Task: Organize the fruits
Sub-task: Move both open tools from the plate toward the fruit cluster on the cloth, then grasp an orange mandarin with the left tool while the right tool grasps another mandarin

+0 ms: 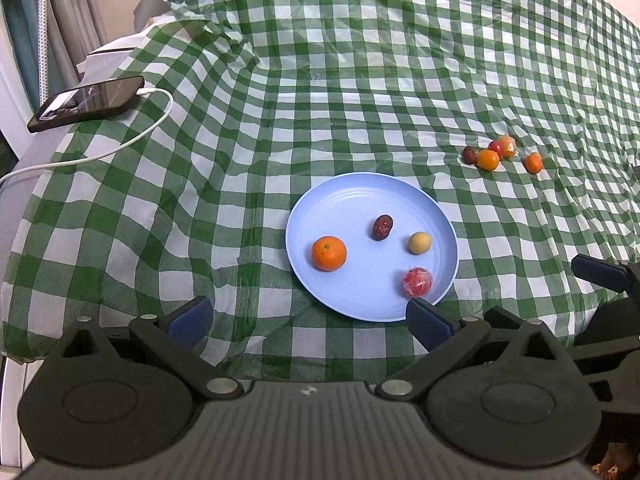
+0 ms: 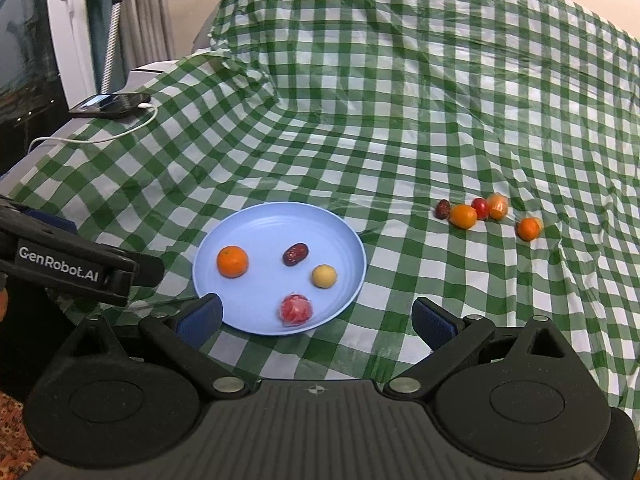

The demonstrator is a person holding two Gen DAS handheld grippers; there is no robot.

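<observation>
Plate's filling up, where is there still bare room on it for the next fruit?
On the blue plate, the far-left stretch behind the orange and the dark date is bare, as is the near-left patch between the orange and the wrapped red fruit. The right half is crowded: the date, the yellow fruit and the wrapped red fruit sit close together.
</observation>
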